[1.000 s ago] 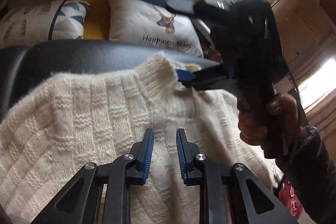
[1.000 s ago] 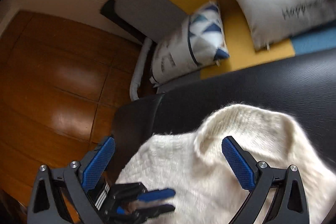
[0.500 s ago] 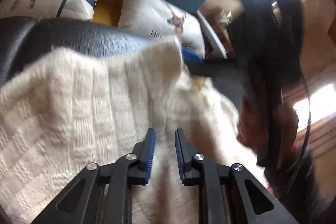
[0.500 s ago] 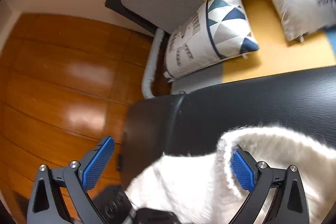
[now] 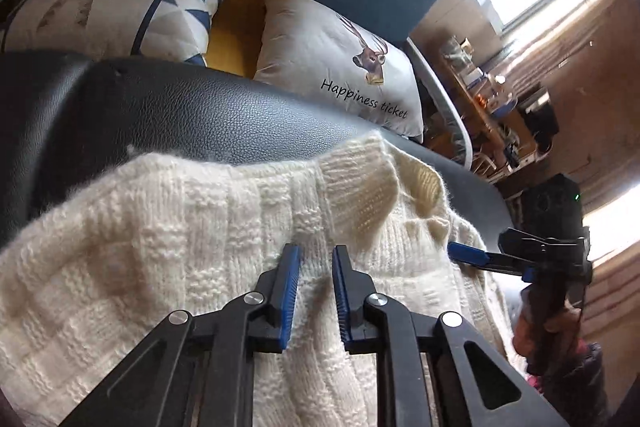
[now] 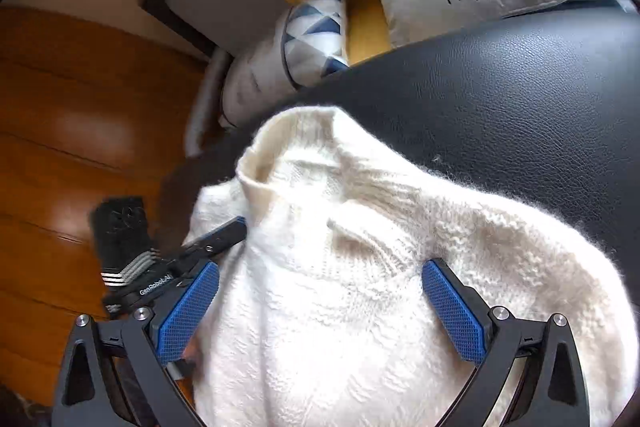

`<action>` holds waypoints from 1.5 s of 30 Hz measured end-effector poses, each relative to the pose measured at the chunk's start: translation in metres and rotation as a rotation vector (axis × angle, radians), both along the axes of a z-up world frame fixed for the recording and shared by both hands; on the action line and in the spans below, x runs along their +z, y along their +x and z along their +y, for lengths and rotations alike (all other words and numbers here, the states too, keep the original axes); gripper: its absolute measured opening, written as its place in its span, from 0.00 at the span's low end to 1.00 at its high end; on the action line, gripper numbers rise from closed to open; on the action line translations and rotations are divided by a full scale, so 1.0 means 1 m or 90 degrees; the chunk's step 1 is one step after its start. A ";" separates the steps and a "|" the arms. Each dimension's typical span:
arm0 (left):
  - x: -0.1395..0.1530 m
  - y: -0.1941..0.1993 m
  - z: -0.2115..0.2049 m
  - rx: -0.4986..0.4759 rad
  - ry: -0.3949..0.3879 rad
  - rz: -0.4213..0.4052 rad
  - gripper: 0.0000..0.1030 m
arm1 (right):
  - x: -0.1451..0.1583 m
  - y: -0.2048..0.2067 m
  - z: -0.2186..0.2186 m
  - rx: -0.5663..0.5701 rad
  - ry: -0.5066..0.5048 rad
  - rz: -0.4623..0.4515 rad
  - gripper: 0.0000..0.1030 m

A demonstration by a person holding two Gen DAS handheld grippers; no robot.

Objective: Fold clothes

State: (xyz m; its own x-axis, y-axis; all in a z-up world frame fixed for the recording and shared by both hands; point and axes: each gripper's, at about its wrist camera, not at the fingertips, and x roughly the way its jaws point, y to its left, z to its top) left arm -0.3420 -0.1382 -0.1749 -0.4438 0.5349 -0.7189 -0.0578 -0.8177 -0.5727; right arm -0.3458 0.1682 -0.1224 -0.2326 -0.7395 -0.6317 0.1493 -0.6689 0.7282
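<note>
Left wrist view: left gripper [image 5: 314,291] tilts down over the sweater [image 5: 160,247], jaws closing, nothing pinched.

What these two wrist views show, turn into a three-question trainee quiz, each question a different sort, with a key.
1. True or false: the cream knit sweater lies on a yellow cushion.
2. Which words are printed on the deer pillow? A) Happiness ticket B) Sweet home C) Good night
3. Fill in: the ribbed part standing up at the sweater's far edge is its ____.

Key: 1 false, it lies on the black leather seat. 2 A. 3 collar.
</note>
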 end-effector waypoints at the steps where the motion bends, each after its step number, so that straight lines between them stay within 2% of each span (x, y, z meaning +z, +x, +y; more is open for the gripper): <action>1: 0.002 0.002 -0.002 0.007 0.005 -0.010 0.16 | -0.004 -0.001 0.007 -0.012 -0.002 0.000 1.00; 3: 0.010 0.010 -0.007 0.020 0.023 -0.026 0.18 | -0.004 -0.001 0.012 -0.021 -0.007 0.001 1.00; 6: 0.032 0.042 -0.032 0.044 0.091 0.002 0.20 | 0.008 0.009 0.009 -0.022 0.013 0.004 1.00; 8: 0.045 0.074 -0.058 0.064 0.119 0.018 0.21 | 0.024 0.025 0.005 -0.015 0.022 0.029 1.00; 12: 0.051 0.161 -0.134 0.168 0.156 0.021 0.23 | 0.041 0.074 -0.019 0.033 0.009 0.069 1.00; 19: 0.030 0.358 -0.289 0.463 0.122 -0.028 0.27 | 0.029 0.157 -0.094 0.122 0.010 0.093 1.00; 21: 0.024 0.405 -0.319 0.539 0.077 -0.054 0.27 | 0.021 0.172 -0.115 0.137 0.020 0.094 1.00; 24: 0.020 0.452 -0.348 0.604 0.022 -0.065 0.28 | 0.012 0.188 -0.142 0.153 0.036 0.094 1.00; 27: 0.014 0.464 -0.360 0.607 0.003 -0.075 0.32 | 0.006 0.199 -0.157 0.158 0.050 0.088 1.00; 29: 0.005 0.461 -0.365 0.592 0.009 -0.081 0.40 | 0.003 0.201 -0.164 0.151 0.063 0.088 1.00; 33: -0.012 0.440 -0.364 0.557 0.035 -0.069 0.45 | 0.001 0.202 -0.171 0.132 0.079 0.084 1.00; 37: -0.009 0.415 -0.349 0.528 -0.004 -0.060 0.46 | 0.001 0.203 -0.169 0.119 0.094 0.079 1.00; 39: -0.010 0.402 -0.339 0.494 -0.051 -0.069 0.34 | 0.002 0.202 -0.170 0.116 0.099 0.080 1.00; 40: -0.010 0.396 -0.333 0.478 -0.074 -0.074 0.11 | 0.002 0.202 -0.171 0.115 0.101 0.080 1.00; 41: -0.010 0.390 -0.329 0.463 -0.093 -0.077 0.09 | 0.003 0.202 -0.172 0.114 0.104 0.081 1.00; 43: -0.010 0.388 -0.333 0.470 -0.081 -0.064 0.08 | 0.005 0.201 -0.175 0.117 0.116 0.086 1.00; 45: -0.003 0.386 -0.340 0.485 -0.091 -0.046 0.08 | 0.009 0.198 -0.181 0.127 0.137 0.100 1.00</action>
State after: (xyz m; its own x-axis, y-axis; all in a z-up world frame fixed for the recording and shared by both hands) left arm 0.0437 -0.4786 -0.1780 -0.6010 0.0008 -0.7993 0.5835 -0.6830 -0.4394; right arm -0.1478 -0.0132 -0.1136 -0.2030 -0.6339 -0.7463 0.3922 -0.7510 0.5312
